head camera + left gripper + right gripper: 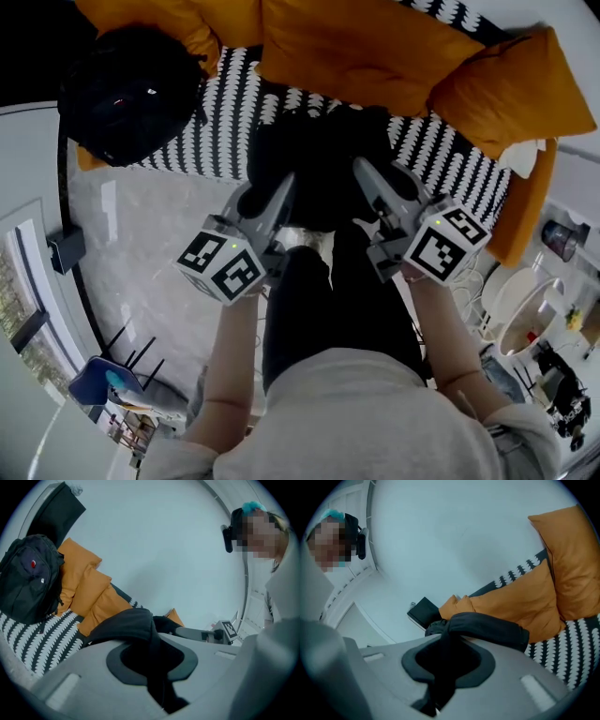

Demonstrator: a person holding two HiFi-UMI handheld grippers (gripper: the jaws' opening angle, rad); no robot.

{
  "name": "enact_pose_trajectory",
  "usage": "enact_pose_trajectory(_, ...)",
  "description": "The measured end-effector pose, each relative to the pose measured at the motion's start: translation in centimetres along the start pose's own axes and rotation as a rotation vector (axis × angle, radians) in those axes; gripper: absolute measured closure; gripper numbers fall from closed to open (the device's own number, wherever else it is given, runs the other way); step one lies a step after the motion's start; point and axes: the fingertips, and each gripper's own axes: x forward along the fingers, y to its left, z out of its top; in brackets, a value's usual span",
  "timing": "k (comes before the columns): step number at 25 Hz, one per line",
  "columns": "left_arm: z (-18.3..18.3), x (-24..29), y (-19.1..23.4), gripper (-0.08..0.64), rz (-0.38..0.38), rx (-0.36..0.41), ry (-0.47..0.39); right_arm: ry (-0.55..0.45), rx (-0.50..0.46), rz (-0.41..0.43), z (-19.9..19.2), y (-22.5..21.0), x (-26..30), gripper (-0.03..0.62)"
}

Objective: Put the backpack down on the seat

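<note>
The black fabric backpack (314,155) hung just ahead of my two claws and between them, against the front edge of the black-and-white patterned sofa seat (234,112); whether it rested there I could not tell. My left claw (279,187) was pinched tight on one of its black padded straps (129,625), and my right claw (367,176) was pinched on another (487,627). Beyond the claws lay plump orange cushions (356,47), and well off to the left of my left claw sat a second black backpack with a small red badge (131,89).
</note>
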Motion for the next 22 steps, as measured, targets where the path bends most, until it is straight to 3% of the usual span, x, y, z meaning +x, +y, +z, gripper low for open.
enact_pose_trajectory(5,-1.1,2.5,4.0,0.511,0.056,0.06,0.07,0.019,0.022,-0.025,-0.4,-4.3,3.1,0.531)
enact_pose_trajectory(10,-2.7,4.6,6.9,0.511,0.092,0.064,0.091,0.052,0.032,-0.033,-1.9,-7.9,5.2,0.531)
enact_pose_trajectory(16,-4.3,8.1,10.7,0.511,0.139,0.064,0.082,0.046,0.003,-0.067,-2.6,-11.6,9.3,0.529)
enact_pose_trajectory(22,-3.8,10.5,13.6,0.511,0.151,0.042,0.043,-0.004,0.041,-0.016,-2.2,-14.0,11.0,0.52)
